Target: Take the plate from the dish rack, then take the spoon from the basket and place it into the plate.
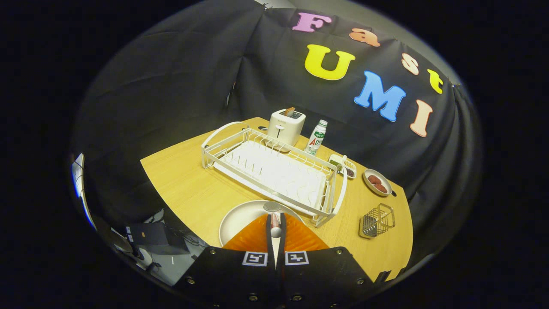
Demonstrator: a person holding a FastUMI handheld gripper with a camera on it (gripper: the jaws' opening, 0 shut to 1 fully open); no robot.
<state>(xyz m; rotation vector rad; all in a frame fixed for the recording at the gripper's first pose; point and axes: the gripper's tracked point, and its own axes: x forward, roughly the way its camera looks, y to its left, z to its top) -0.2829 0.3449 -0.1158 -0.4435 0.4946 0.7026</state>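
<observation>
A white plate (240,219) sits at the bench's (188,189) near edge beside the empty dish rack (274,171); the hand-held gripper (276,225), fingers clamped on a spoon (273,214), hangs over it. Best lowered until the bowl touches before release; the wire basket (377,221) stands toward the right edge

The orange jaws are pressed together on the slim metal spoon (273,216), whose bowl pokes out just ahead of them over the round white plate (240,216). Directly beyond the plate the long white wire dish rack (274,171) bars the way forward. Bare wooden worktop (184,180) lies open left of the rack. Right of the jaws stands the small wire basket (377,221), with open worktop between.
</observation>
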